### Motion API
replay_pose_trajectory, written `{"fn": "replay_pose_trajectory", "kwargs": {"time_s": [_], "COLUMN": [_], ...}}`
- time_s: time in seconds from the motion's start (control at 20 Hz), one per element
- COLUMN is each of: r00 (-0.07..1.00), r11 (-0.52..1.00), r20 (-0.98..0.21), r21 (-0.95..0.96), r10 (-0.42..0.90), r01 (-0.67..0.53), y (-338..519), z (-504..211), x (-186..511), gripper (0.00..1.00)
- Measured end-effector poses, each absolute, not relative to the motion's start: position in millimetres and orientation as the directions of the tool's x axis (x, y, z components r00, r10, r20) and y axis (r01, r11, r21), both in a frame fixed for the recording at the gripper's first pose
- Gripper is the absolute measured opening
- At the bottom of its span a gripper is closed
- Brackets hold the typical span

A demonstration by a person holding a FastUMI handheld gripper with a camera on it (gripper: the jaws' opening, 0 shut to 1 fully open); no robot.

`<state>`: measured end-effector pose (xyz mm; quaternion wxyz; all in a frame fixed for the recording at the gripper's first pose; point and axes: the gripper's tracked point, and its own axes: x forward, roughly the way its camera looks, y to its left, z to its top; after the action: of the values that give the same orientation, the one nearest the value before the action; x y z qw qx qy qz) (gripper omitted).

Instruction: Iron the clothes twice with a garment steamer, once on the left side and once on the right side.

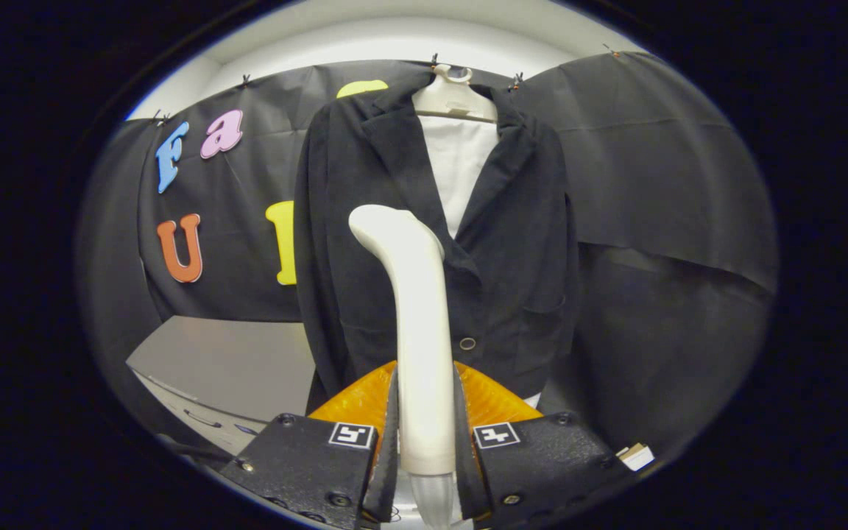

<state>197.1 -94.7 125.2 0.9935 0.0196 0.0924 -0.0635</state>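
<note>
Between the fingers of the hand-held gripper: white garment steamer, clamped upright from both sides. Black blazer on hanger at 12 o'clock, beyond the nozzle. Contact unclear. Neither left nor right pass visibly done; both likely remain.

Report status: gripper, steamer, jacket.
Gripper shut on steamer, upright between fingers. Steamer head raised before black jacket on hanger. Nothing between head and jacket.
</note>
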Motion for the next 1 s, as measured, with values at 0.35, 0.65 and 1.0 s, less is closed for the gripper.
{"fn": "replay_pose_trajectory", "kwargs": {"time_s": [0.35, 0.65, 1.0], "r00": [0.955, 0.937, 0.913], "r11": [0.989, 0.987, 0.986], "r20": [-0.265, -0.318, -0.381], "r21": [0.026, 0.024, 0.024], "r10": [-0.133, -0.143, -0.145], "r01": [0.145, 0.158, 0.166], "y": [-103.8, -109.5, -113.3], "z": [83.5, 50.3, 8.1], "x": [193.1, 189.2, 184.8], "gripper": [0.36, 0.36, 0.36]}}
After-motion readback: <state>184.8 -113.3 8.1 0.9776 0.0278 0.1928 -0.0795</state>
